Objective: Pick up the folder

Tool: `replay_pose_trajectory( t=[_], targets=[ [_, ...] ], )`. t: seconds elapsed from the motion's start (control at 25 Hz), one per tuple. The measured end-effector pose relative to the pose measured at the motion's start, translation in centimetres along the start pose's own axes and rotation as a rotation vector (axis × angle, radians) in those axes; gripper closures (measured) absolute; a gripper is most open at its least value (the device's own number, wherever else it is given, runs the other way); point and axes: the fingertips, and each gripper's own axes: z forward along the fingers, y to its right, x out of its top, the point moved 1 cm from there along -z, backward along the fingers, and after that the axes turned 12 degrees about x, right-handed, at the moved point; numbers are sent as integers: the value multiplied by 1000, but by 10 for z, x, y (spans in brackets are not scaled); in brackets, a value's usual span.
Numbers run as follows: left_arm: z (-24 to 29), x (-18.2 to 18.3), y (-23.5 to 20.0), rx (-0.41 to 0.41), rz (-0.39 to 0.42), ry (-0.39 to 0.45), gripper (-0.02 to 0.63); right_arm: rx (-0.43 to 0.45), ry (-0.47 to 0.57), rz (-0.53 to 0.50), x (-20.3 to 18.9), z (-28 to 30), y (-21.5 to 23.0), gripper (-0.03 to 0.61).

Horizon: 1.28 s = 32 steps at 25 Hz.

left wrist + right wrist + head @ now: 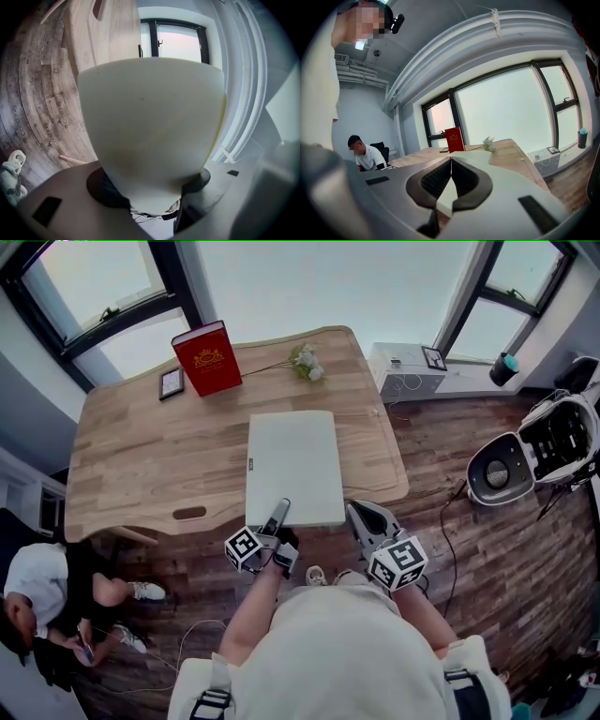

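A pale, off-white folder [292, 465] lies lengthwise on the wooden table [141, 456], its near end over the front edge. My left gripper [281, 509] holds that near end at its left corner. In the left gripper view the folder [150, 126] fills the picture, and the left gripper [154, 190] has its dark pads [105, 187] against both faces. My right gripper [358, 514] hovers just off the folder's near right corner. Its jaws [451, 161] meet at the tips with nothing between them. Beyond them the folder [480, 157] stretches away.
A red book [206, 357] stands at the table's far side, with a small dark frame [171, 382] to its left and a sprig of white flowers [307, 362] to its right. A person [37, 596] sits on the floor at lower left. A white round device [534, 451] stands at right.
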Motion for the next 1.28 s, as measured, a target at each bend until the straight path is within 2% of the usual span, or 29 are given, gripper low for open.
replay_pose_trajectory(
  t=[0.32, 0.68, 1.28],
  targets=[
    [-24, -3, 38, -98, -27, 0, 322, -18, 17, 9, 0, -6, 3, 560],
    [-54, -6, 62, -128, -43, 14, 322, -32, 43, 29, 1, -12, 12, 560],
    [-91, 6, 74, -161, -65, 55, 324, -47, 54, 25, 1, -20, 26, 560]
  ],
)
